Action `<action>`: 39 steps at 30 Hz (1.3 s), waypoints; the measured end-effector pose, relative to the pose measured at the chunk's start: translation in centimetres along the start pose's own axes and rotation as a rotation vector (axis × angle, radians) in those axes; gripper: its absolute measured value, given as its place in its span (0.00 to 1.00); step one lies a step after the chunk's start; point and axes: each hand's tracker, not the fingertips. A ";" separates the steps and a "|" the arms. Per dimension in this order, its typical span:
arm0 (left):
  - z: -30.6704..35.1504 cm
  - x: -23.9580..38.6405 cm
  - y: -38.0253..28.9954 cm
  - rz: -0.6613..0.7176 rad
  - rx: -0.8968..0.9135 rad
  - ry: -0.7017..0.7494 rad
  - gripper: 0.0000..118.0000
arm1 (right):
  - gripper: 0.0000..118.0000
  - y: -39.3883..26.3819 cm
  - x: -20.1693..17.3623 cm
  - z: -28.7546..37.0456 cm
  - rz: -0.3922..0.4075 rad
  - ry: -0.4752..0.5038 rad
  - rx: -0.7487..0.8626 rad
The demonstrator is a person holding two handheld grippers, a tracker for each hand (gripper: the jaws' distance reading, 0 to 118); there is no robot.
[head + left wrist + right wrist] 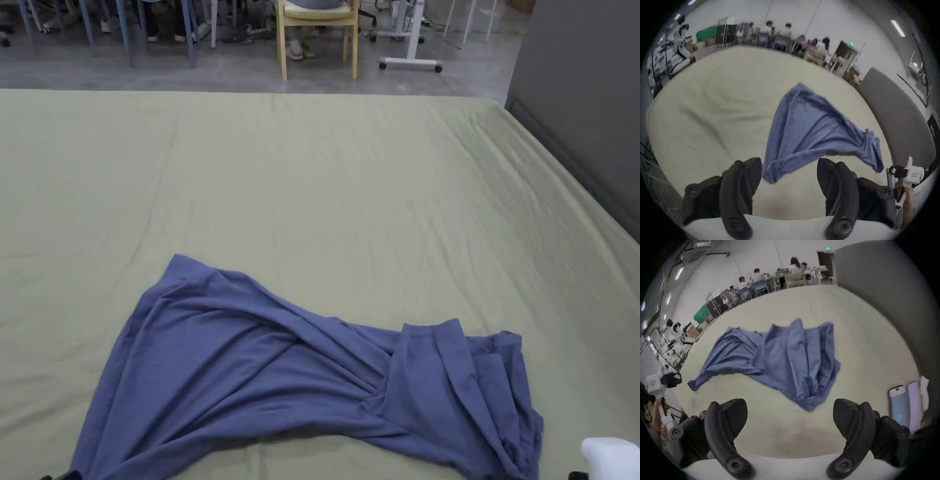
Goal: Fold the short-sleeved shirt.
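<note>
Plain blue-violet shirt [262,375] on a pale olive-green sheet [350,187].

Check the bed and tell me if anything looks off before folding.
The blue shirt lies twisted and bunched near the front edge of the green sheet, its right end piled in folds. Both grippers, left and right, are open, clear of it.

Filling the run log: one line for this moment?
shirt: crumpled, unfolded on bed sheet | left gripper: open, empty | right gripper: open, empty

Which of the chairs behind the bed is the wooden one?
The pale wooden chair just right of centre past the bed's far edge; the chairs to its left have blue legs.
</note>
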 end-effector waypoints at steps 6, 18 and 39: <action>4.9 4.2 -0.6 -0.196 0.086 0.010 0.00 | 0.02 -2.4 -2.7 4.3 0.049 -0.101 0.080; -11.1 6.7 11.8 -0.218 -0.021 -0.137 0.58 | 0.02 -0.4 -3.5 1.8 0.047 -0.050 0.072; -31.1 11.8 17.2 -0.391 -0.202 -0.026 0.00 | 0.47 6.1 0.5 -3.4 -0.042 -0.087 0.070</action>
